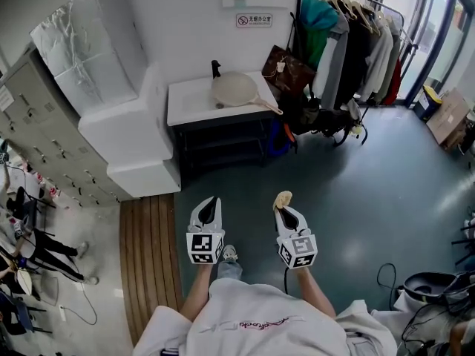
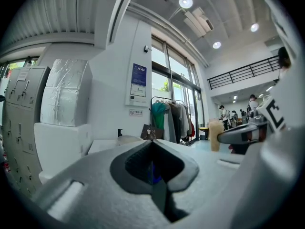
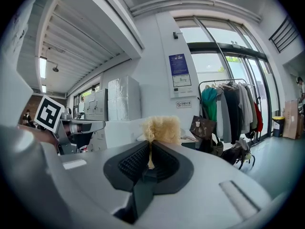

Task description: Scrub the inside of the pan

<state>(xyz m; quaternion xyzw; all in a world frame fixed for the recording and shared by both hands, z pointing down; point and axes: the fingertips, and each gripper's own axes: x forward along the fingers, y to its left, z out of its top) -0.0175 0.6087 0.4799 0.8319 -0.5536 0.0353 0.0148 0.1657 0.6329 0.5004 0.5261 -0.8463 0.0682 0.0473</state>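
A pale round pan (image 1: 236, 89) with a long handle lies on the white sink counter (image 1: 185, 104) against the far wall, a few steps ahead of me. Both grippers hang over the teal floor in front of my body, far short of the pan. My left gripper (image 1: 211, 200) (image 2: 152, 144) is shut with nothing between its jaws. On my right gripper (image 1: 284, 208) (image 3: 150, 144) the jaws are shut on a beige fibrous scrubber (image 1: 283, 198) (image 3: 162, 129), which sticks out past the tips. The same scrubber (image 2: 216, 135) appears at the right of the left gripper view.
A black tap (image 1: 216, 68) stands behind the pan. A clothes rack (image 1: 356, 39) and a brown bag (image 1: 286, 70) are right of the counter. A large white wrapped block (image 1: 111, 87) and grey lockers (image 1: 33, 117) fill the left. Wooden decking (image 1: 148, 251) runs left of my feet. Cables (image 1: 393, 277) lie at the lower right.
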